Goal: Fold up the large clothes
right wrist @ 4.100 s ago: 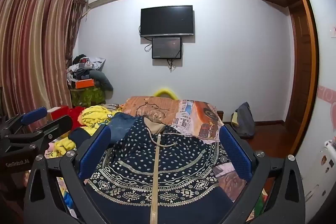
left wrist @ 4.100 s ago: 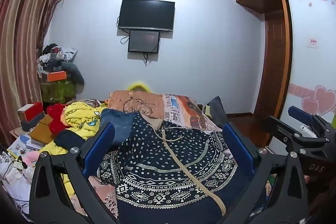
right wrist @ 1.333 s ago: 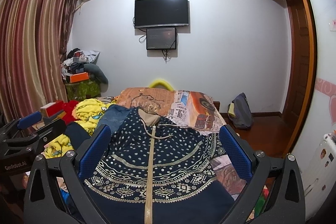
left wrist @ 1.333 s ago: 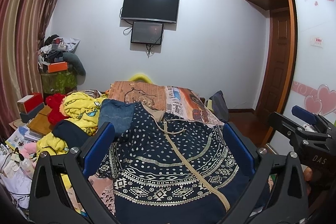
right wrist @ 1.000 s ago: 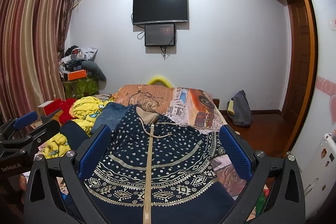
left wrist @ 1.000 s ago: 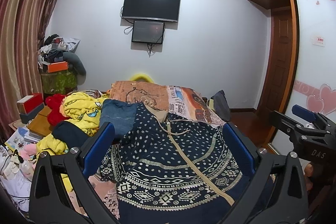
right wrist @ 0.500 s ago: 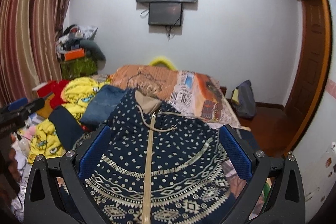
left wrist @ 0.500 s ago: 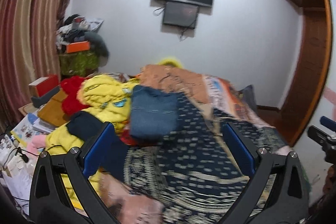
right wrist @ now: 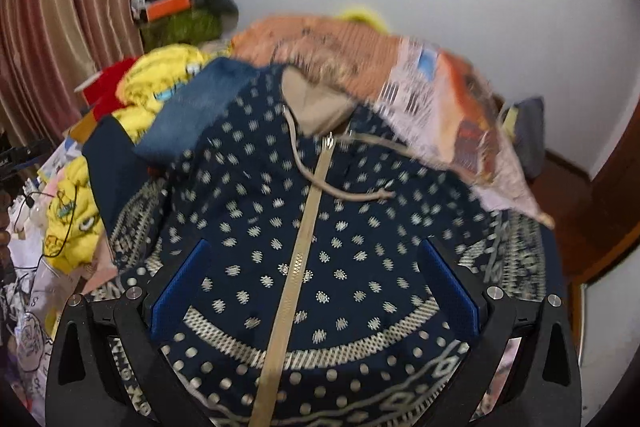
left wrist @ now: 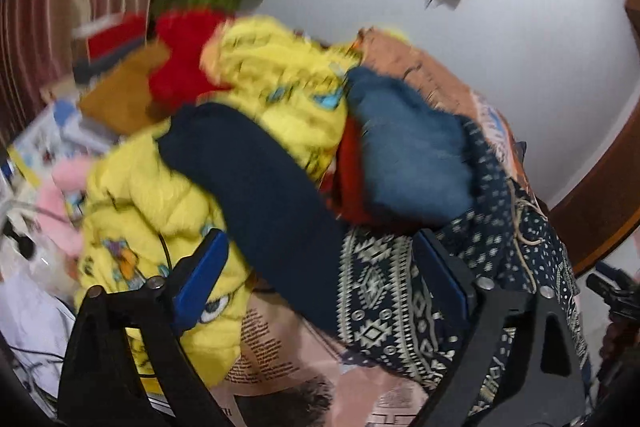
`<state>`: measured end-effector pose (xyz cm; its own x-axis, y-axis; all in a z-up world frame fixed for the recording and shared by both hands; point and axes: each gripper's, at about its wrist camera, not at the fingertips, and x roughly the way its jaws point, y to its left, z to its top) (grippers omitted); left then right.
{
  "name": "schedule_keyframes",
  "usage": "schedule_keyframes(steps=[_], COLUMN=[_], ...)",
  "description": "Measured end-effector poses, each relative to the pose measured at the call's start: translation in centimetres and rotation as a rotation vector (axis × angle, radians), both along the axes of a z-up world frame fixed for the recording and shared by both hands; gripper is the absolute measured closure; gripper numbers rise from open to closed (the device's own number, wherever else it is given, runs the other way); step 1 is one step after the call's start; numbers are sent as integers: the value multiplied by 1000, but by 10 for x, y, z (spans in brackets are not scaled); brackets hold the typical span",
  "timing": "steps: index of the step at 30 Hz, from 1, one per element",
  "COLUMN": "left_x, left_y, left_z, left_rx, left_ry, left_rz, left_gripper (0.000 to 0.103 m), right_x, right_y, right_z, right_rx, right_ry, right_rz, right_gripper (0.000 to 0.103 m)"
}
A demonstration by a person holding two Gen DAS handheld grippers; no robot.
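Left gripper (left wrist: 320, 279) is closing, nothing pinched yet, just above the patterned hoodie (right wrist: 320, 227)'s dark sleeve (left wrist: 260, 187); right gripper (right wrist: 316, 287) gaping empty over its zipper (right wrist: 298, 259). Better pinching the cuff only.

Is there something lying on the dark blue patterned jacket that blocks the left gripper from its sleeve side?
Yes. A folded blue denim piece and a plain navy garment lie over the patterned jacket's left edge. The left gripper, its jaws closing with nothing pressed between them, faces that pile.

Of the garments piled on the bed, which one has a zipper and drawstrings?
The navy patterned hoodie, spread flat with its beige zipper showing. The yellow cartoon jacket and folded jeans show neither.
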<state>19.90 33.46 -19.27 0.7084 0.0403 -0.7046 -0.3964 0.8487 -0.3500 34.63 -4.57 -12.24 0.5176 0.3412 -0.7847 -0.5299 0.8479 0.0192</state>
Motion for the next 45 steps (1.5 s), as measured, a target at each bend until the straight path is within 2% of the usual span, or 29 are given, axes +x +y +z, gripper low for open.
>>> schedule_keyframes(steps=[1,3,10,12,14,15,17,19,21,23,30,34,38,40,45], left_x=[4,16,54,65,71,74,75,75,76,75,62,58,54,57,74], left_y=[6,20,60,70,77,80,80,73,63,57,35,13,-25,-47,-114], left_z=[-9,-30,-76,-89,-97,-99,-98,-91,-81,-68,13,78,132,150,171], left_rx=[-31,-70,-79,-93,-107,-107,-98,-60,13,72,248,319,324,316,261], left_ry=[18,66,163,188,196,194,192,184,194,188,61,-88,-236,-287,-365], left_rz=[-2,-2,47,67,84,93,102,102,105,108,134,131,67,16,-143], left_gripper=[16,29,34,47,52,58,65,77,92,96,98,98,98,98,99], right_x=[7,24,52,54,53,52,51,50,49,49,42,36,34,33,32], right_y=[1,2,8,11,14,16,18,20,20,19,12,4,-7,-15,-35], right_z=[-4,-16,-44,-49,-52,-53,-55,-55,-53,-52,-38,-26,-16,-11,2], right_rx=[0,8,12,3,-14,-26,-46,-55,-57,-52,-36,-22,-2,13,56], right_ry=[24,84,169,181,182,179,175,174,170,170,145,109,90,80,75], right_rz=[0,-14,-59,-55,-50,-46,-38,-31,-32,-38,-42,-41,-52,-62,-91], right_gripper=[1,1,1,1,1,1,1,1,1,1,1,1,1,1,1])
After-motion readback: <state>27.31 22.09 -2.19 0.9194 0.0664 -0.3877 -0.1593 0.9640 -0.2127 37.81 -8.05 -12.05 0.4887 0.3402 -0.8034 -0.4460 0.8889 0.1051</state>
